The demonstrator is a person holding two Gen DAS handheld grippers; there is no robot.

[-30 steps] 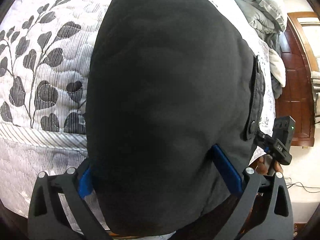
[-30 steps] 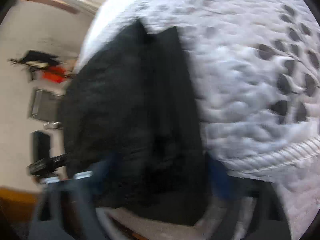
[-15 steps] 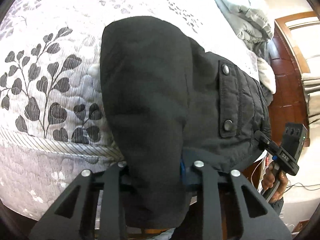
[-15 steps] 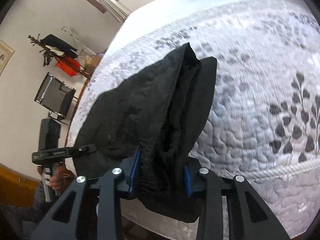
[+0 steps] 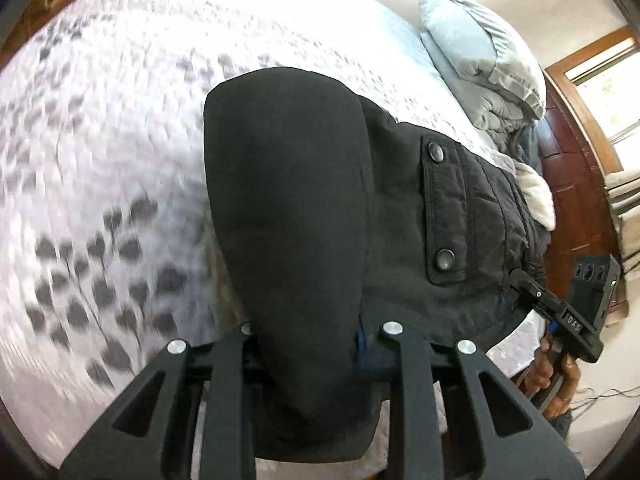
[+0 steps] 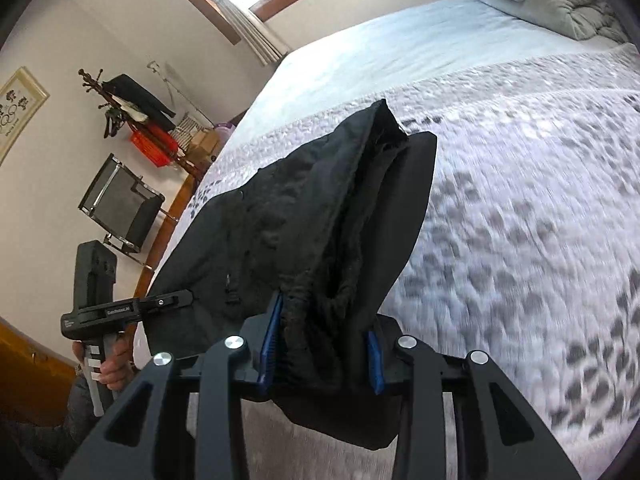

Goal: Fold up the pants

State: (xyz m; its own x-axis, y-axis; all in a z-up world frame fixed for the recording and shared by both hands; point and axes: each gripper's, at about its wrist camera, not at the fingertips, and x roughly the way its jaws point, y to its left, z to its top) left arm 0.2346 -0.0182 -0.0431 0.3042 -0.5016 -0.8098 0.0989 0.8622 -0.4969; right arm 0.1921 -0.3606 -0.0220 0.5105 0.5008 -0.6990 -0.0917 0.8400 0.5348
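Note:
The black padded pants (image 5: 304, 208) are held up above the bed, folded over, with a snap-button pocket flap (image 5: 444, 216) facing the left wrist view. My left gripper (image 5: 308, 340) is shut on one thick edge of the pants, which drape over and hide its fingertips. My right gripper (image 6: 320, 344) is shut on the other bunched edge (image 6: 320, 240), blue pads (image 6: 269, 340) pressed on the fabric. Each gripper shows in the other's view: the right one (image 5: 556, 312) at the pants' right edge, the left one (image 6: 132, 308) at their left edge.
The bed (image 5: 100, 140) below has a white quilt with grey leaf print. A folded light-blue duvet and pillow (image 5: 480, 60) lie at the head. A wooden door (image 5: 576, 184) stands to the right. A chair (image 6: 120, 204) and coat rack (image 6: 124, 100) stand by the wall.
Both grippers closed on the pants' edges and lifted them off the quilt. The cloth rose and moved forward over the bed, and the pocket flap came into view.

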